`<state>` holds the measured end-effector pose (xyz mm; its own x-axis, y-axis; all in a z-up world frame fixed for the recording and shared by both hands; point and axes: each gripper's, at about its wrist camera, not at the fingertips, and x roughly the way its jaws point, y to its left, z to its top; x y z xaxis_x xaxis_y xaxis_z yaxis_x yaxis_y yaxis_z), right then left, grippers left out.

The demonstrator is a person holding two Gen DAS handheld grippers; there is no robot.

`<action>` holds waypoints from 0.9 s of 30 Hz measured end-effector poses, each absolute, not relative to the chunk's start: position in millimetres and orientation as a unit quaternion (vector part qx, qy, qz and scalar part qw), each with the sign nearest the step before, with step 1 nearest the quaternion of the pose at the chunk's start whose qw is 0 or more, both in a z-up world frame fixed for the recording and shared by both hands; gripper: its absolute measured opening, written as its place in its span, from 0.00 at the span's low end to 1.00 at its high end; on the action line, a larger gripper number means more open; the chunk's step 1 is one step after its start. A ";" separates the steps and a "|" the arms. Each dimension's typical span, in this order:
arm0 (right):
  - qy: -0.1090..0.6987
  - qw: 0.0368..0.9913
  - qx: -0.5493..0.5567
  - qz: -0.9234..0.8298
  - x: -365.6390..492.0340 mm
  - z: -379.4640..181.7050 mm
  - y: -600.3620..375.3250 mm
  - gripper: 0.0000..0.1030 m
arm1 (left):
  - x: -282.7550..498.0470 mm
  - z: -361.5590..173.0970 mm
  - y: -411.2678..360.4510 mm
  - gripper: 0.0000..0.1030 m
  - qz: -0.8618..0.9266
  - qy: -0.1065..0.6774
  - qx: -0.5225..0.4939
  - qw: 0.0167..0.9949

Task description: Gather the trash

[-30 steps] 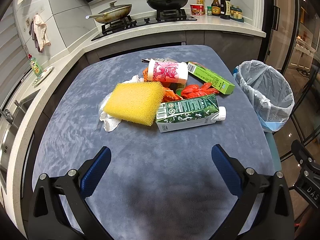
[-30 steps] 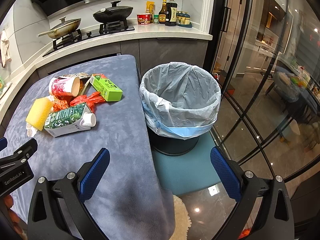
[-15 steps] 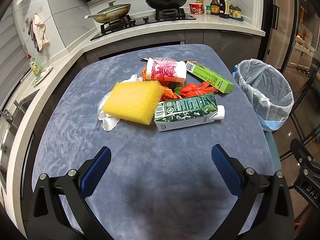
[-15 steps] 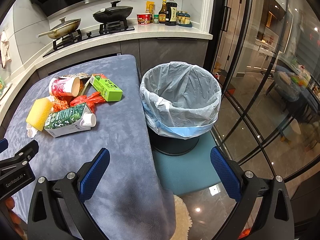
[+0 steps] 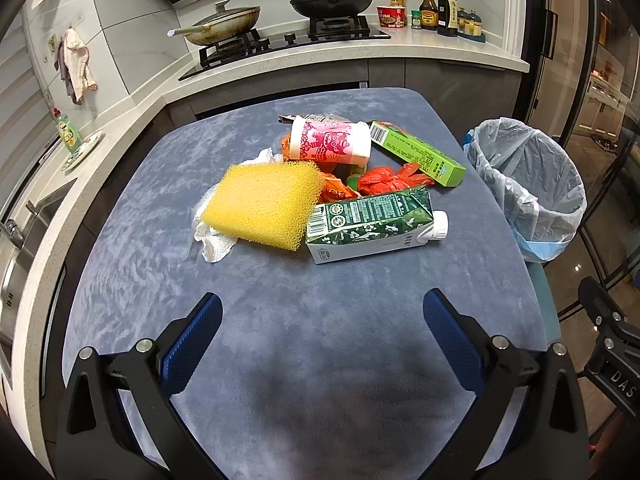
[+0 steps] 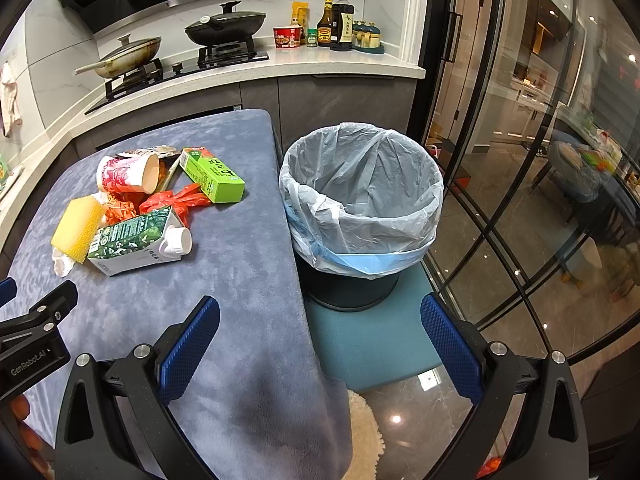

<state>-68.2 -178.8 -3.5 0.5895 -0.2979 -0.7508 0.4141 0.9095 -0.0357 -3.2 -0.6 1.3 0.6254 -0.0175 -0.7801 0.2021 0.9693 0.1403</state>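
Note:
A heap of trash lies on the blue-grey table (image 5: 320, 320): a yellow sponge (image 5: 264, 202), a green drink carton (image 5: 372, 220), a pink paper cup (image 5: 330, 142), a green box (image 5: 418, 152), a red plastic bag (image 5: 390, 178) and white crumpled paper (image 5: 212, 236). A bin with a pale liner (image 5: 528, 184) stands right of the table. My left gripper (image 5: 322, 332) is open and empty, short of the heap. My right gripper (image 6: 320, 340) is open and empty at the table's right edge, before the bin (image 6: 360, 192). The carton (image 6: 136, 240) and sponge (image 6: 76, 226) show there too.
A kitchen counter (image 5: 400, 56) with a stove, pans and sauce bottles runs behind the table. A sink (image 5: 24, 240) is at the left. The bin stands on a teal seat (image 6: 372, 344). Glass doors (image 6: 520, 160) close off the right side.
The left gripper has drifted slightly, so the heap sits a little lower and to the left in its view. The right gripper has hardly moved. Both stay open.

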 end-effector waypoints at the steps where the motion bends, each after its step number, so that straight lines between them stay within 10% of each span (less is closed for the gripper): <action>1: 0.406 0.889 0.071 -0.200 -67.9 -3.2 -178.8 0.94 | -3.3 1.7 -0.2 0.93 -0.060 0.428 0.108 0.895; 27: 0.407 0.888 0.072 -0.200 -67.3 -4.1 -176.8 0.94 | -3.3 4.8 -1.9 0.93 -0.073 0.423 0.099 0.898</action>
